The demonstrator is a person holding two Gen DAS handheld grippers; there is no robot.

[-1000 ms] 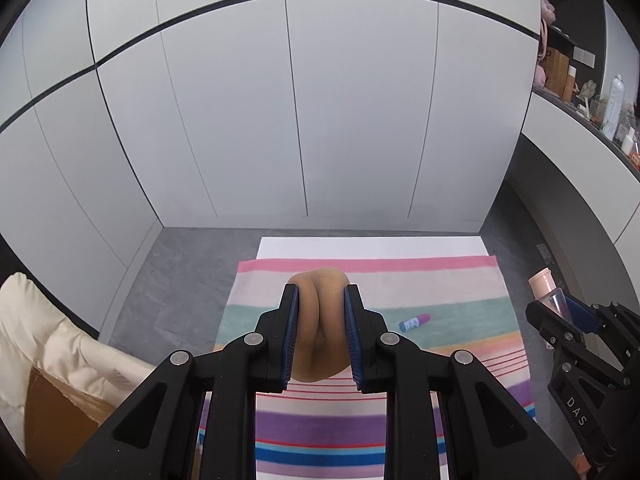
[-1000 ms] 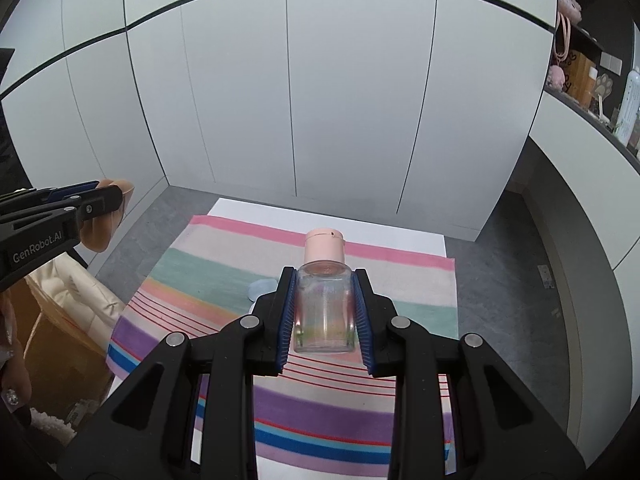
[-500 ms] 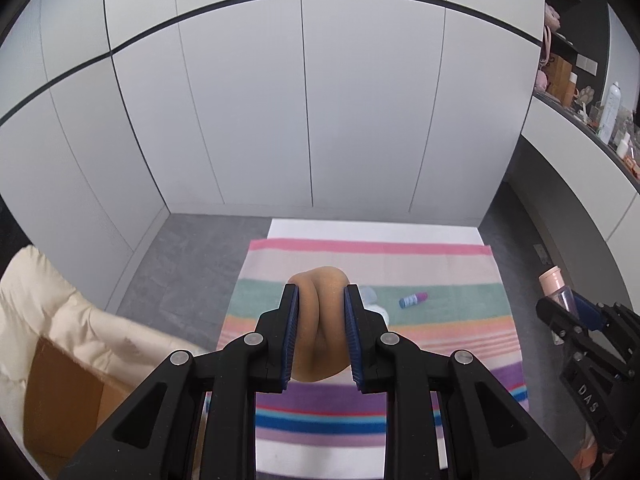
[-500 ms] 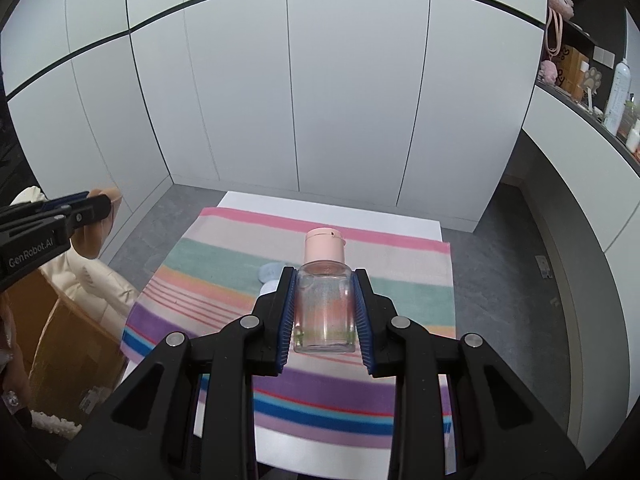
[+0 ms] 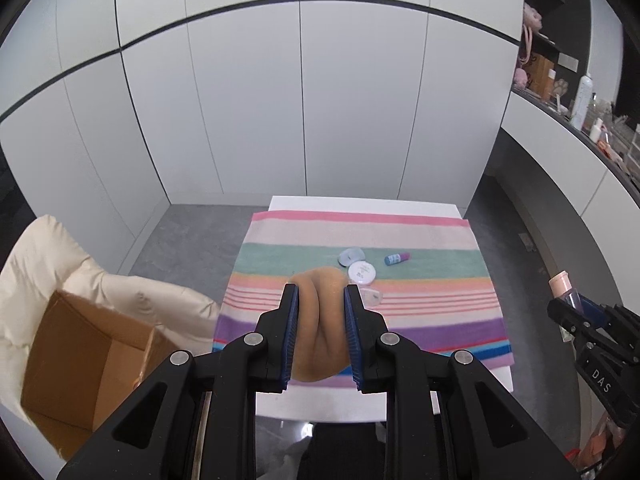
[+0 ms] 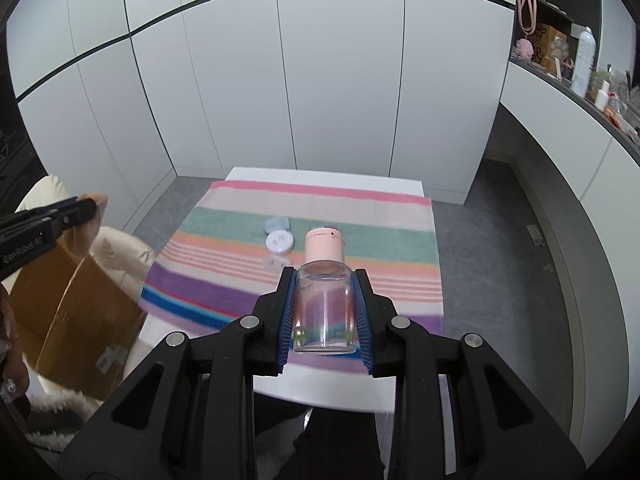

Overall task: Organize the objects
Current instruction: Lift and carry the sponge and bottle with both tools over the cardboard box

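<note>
Left gripper [image 5: 319,334] pinches a tan soft object [image 5: 320,320] between its pads; right gripper [image 6: 325,314] clamps a clear bottle [image 6: 324,308], pink cap protruding beyond its fingertips.

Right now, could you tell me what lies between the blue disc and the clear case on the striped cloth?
The white round compact lies between the blue disc and the clear case, in the left wrist view.

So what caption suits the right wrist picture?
Right gripper clamps a clear bottle with a pink cap above a striped cloth.
</note>
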